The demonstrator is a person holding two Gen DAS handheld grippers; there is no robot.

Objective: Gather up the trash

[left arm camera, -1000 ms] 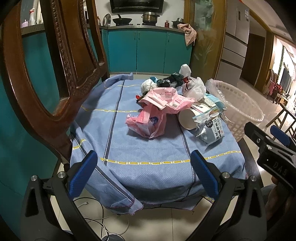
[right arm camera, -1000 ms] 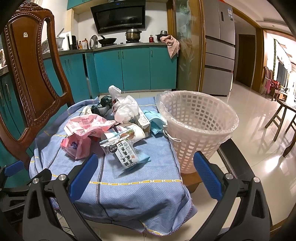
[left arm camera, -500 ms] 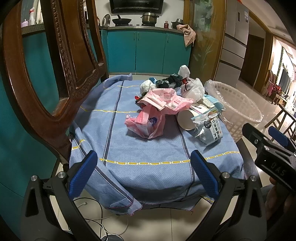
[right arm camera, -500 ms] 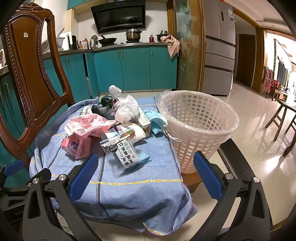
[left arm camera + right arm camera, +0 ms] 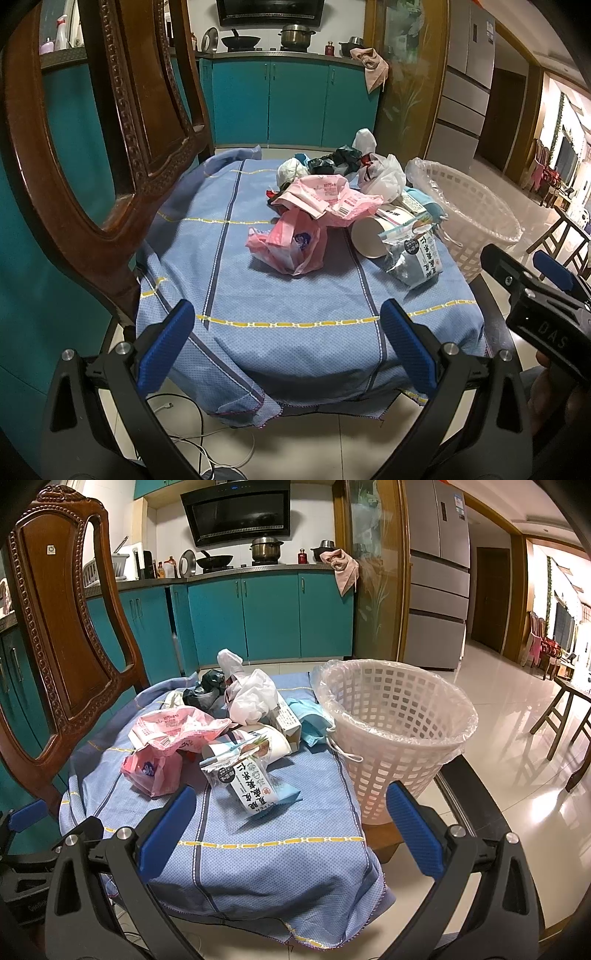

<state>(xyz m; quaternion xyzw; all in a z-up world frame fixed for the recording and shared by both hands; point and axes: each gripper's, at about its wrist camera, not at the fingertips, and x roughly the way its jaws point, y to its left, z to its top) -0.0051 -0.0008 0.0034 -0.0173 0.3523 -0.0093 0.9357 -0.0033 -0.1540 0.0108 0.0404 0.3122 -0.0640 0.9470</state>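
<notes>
A heap of trash lies on a blue cloth (image 5: 295, 295) over a small table: pink plastic bags (image 5: 291, 243) (image 5: 155, 771), a paper cup (image 5: 373, 236) on its side, a snack wrapper (image 5: 417, 258) (image 5: 251, 786), a white bag (image 5: 251, 698), a black bag (image 5: 207, 690) and a blue face mask (image 5: 314, 723). A white lined basket (image 5: 395, 731) (image 5: 472, 218) stands right of the heap. My left gripper (image 5: 284, 354) is open and empty at the cloth's near edge. My right gripper (image 5: 288, 830) is open and empty, in front of the wrapper and the basket.
A carved wooden chair (image 5: 122, 155) (image 5: 59, 635) stands close on the left of the table. Teal kitchen cabinets (image 5: 266, 616) are behind. White cables (image 5: 207, 446) lie on the floor below. A wooden stool (image 5: 565, 731) stands at the right on the tiled floor.
Both grippers have drifted slightly; the heap sits a little lower in both views. Nothing was grasped or moved.
</notes>
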